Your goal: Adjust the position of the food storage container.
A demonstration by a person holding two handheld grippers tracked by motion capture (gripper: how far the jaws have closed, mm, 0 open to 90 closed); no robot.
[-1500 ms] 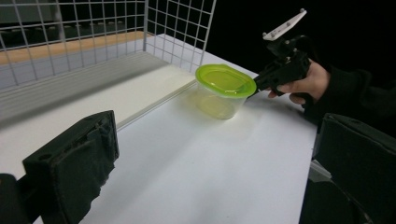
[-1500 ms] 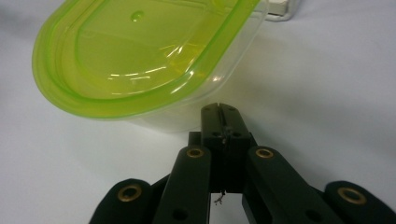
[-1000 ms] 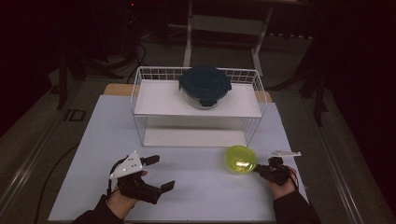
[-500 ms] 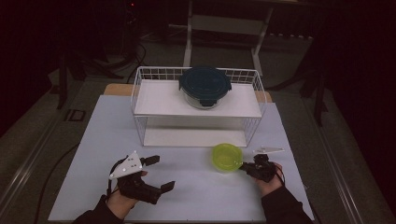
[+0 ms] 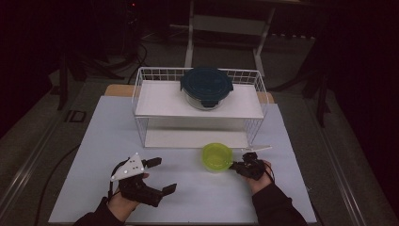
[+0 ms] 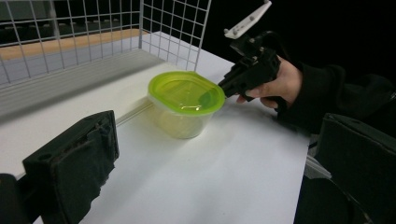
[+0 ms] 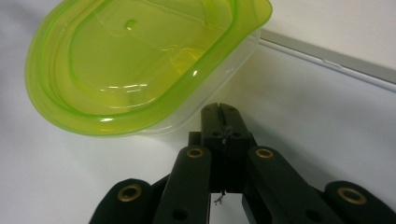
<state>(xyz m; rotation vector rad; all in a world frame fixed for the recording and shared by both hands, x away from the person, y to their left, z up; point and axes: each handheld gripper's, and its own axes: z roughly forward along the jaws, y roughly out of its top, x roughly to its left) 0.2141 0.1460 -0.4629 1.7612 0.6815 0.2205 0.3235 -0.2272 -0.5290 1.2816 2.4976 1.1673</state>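
Risk sits at the right side. Left tongs (image 5: 162,175) rest wide open on the surface (image 5: 197,197). The green container (image 5: 217,156) stands before the wire rack (image 5: 141,101); closed right tongs (image 5: 233,165) push its wall, so it may tip or hit the rack.

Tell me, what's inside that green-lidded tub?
The green lid covers the tub. Its cloudy wall shows nothing distinct; the contents stay hidden.
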